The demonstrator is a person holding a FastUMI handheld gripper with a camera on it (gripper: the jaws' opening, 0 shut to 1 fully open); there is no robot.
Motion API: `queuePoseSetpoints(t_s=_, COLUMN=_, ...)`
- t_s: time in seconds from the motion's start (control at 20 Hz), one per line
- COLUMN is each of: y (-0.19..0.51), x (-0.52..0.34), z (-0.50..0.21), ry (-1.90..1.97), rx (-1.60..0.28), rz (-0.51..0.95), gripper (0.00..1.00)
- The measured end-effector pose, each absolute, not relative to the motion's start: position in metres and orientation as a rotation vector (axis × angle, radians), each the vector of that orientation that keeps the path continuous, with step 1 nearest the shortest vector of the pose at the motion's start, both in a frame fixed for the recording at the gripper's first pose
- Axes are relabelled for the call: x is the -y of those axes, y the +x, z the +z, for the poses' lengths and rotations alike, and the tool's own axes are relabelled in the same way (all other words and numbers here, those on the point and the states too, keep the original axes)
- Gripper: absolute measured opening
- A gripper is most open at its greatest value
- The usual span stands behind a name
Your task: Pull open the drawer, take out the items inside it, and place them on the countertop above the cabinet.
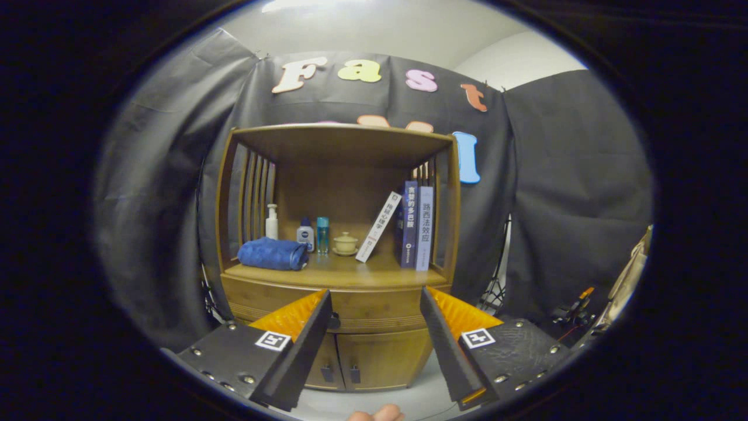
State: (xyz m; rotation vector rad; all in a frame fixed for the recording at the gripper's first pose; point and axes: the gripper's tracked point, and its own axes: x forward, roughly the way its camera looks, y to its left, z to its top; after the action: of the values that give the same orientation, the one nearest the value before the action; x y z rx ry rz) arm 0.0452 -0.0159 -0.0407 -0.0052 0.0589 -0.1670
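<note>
I am holding my gripper (376,342) wide open and empty, well short of the cabinet (339,245). The closed drawer (374,307) is lying straight ahead between my fingers, running left to right under the countertop (350,275), its knob (334,320) peeking beside my left finger.

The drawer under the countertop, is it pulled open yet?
No, the drawer sits flush in the cabinet front beyond the open tongs, which hold nothing.
</note>
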Motion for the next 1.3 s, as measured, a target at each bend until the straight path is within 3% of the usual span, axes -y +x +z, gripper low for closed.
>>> queuePoseSetpoints(t_s=0.35, y=0.118, x=-0.014, z=-0.08, ry=0.047, rx=-0.065, rz=-0.063, gripper=0.91)
queuePoseSetpoints(t_s=0.75, y=0.189, x=-0.032, z=-0.158, ry=0.132, rx=-0.212, rz=-0.025, gripper=0.91)
queuePoseSetpoints(t_s=0.9, y=0.209, x=-0.031, z=-0.193, ry=0.172, rx=-0.274, rz=-0.033, gripper=0.87)
queuePoseSetpoints(t_s=1.0, y=0.221, x=-0.031, z=-0.212, ry=0.182, rx=-0.308, rz=-0.036, gripper=0.78)
queuePoseSetpoints(t_s=1.15, y=0.229, x=-0.035, z=-0.225, ry=0.198, rx=-0.342, rz=-0.022, gripper=0.78)
queuePoseSetpoints(t_s=1.3, y=0.232, x=-0.035, z=-0.225, ry=0.206, rx=-0.323, rz=-0.021, gripper=0.6)
